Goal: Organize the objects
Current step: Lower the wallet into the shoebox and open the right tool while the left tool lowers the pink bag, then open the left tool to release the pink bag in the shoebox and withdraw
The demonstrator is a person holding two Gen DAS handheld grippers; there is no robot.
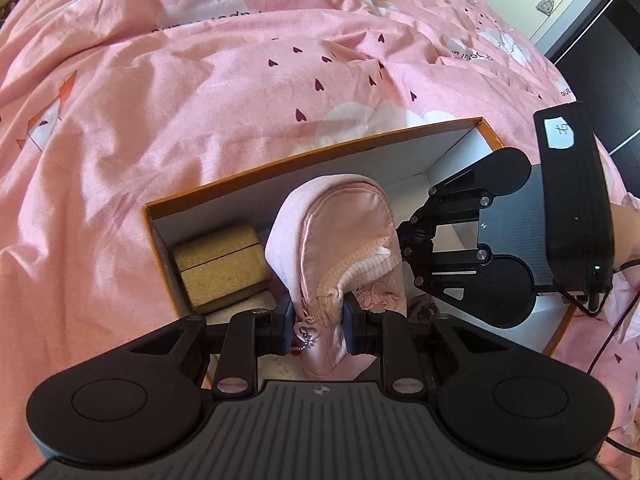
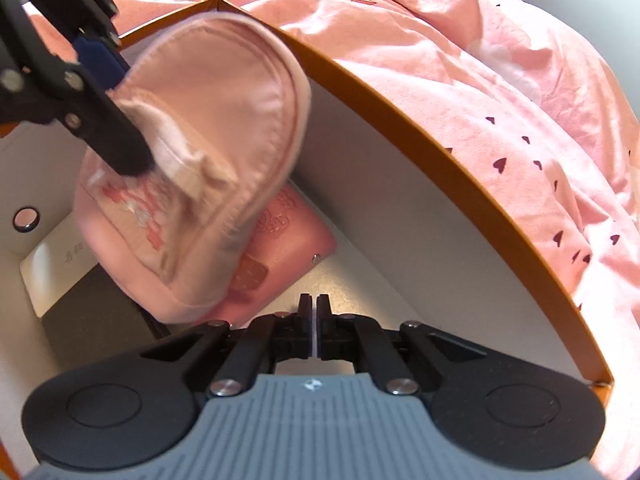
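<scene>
The pink pouch [image 1: 340,248] hangs over the open box [image 1: 304,156], clamped at its zipper end between the pads of your left hand-held gripper [image 1: 318,320]. A small charm on a bead chain dangles from the zipper just beside the left pad. In the right wrist view the same pouch [image 2: 208,128] sits tilted, its rounded end raised toward the box's far wall, and its lower edge lies over a flat pink wallet [image 2: 288,236] on the box floor; whether the two touch cannot be told.

Your right hand-held gripper [image 2: 314,312] is inside the box, pointing down at the floor, jaws closed together with nothing between them. In the left wrist view this gripper [image 1: 408,240] stands just beside the pouch's right side.

Inside the box, at the left end, a cork block [image 1: 220,268] rests against the wall. A white card [image 2: 60,264] with faint printing lies on the floor near the other end, below a round hole [image 2: 26,218] in the wall.

The box has orange outer walls and a white interior. It rests on a bed covered by a pink duvet [image 1: 160,120] printed with small dark hearts and white clouds.
</scene>
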